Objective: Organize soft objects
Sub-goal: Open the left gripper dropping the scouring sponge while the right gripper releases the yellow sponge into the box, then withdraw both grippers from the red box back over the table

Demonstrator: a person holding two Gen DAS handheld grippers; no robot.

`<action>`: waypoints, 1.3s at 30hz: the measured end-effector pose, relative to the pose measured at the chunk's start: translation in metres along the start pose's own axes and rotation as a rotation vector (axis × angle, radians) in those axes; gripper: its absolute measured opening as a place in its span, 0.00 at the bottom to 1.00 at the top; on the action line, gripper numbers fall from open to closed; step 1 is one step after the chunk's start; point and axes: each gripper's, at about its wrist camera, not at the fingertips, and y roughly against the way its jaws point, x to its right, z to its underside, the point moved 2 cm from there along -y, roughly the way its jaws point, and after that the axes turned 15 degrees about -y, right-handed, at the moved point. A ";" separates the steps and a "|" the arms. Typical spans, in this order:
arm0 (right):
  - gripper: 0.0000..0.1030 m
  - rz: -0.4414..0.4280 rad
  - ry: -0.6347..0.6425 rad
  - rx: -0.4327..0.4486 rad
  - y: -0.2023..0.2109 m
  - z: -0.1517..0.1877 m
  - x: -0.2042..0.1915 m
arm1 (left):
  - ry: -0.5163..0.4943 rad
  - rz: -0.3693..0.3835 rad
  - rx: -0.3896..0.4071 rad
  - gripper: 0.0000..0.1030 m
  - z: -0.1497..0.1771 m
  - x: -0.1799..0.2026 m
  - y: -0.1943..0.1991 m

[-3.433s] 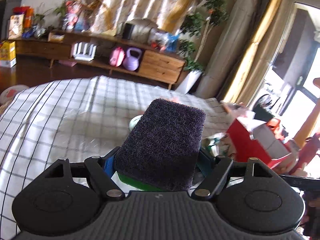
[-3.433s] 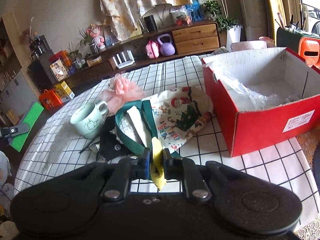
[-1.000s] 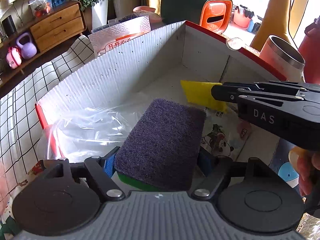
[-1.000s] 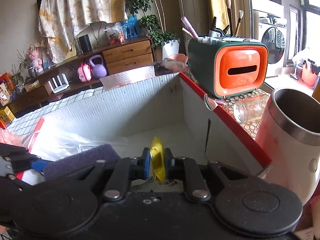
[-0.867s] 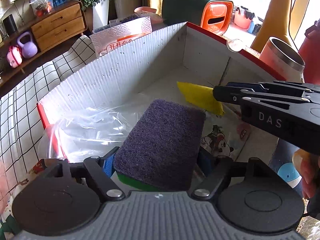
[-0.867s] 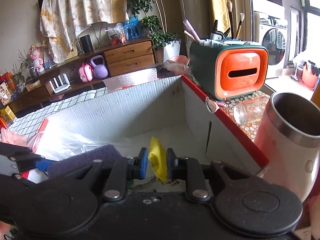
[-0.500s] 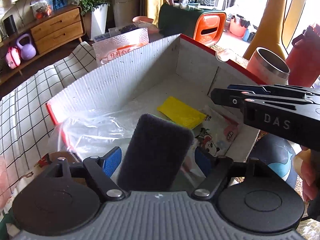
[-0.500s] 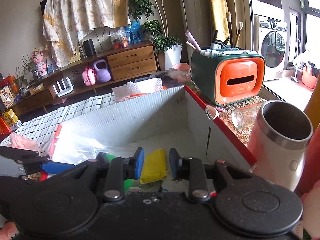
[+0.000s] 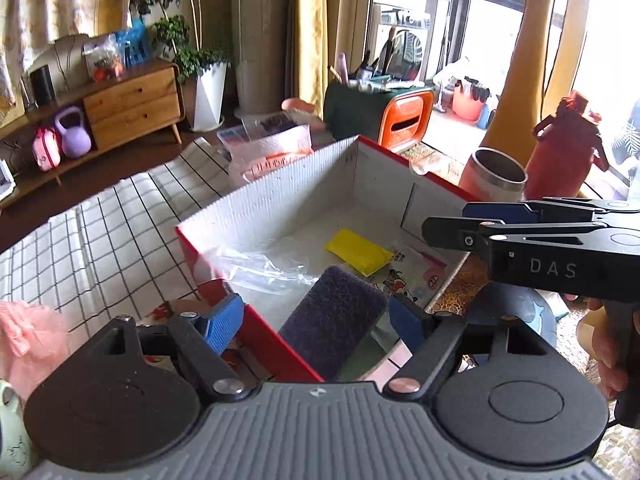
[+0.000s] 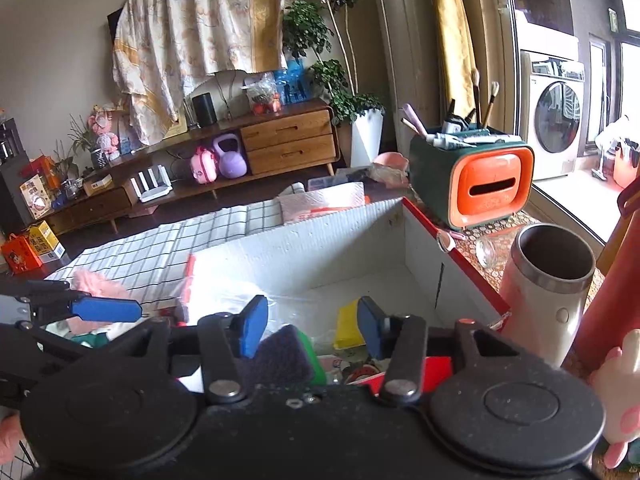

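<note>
Checked tablecloth (image 9: 100, 248) covers the table, red box (image 9: 280, 204) near its right edge. My left gripper (image 9: 316, 320) is spread wide, pads clear of the sponge (image 9: 332, 320), which sits released inside the box at its near wall, leaning. My right gripper (image 10: 312, 324) has just been opening, nothing between its pads; the yellow cloth (image 9: 358, 256) lies flat on the box floor toward the far right corner, beside crinkled plastic wrap (image 9: 264, 268). Both look light and squashy, I'd guess no slip risk; pinch the sponge across its short sides, the cloth by a raised fold. Pink puff (image 9: 28, 336) waits at the near left of the table, probably next.
</note>
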 end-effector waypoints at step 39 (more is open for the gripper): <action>0.97 -0.212 0.125 -0.091 0.069 0.126 -0.180 | 0.252 -0.190 0.065 0.97 0.213 -0.129 0.217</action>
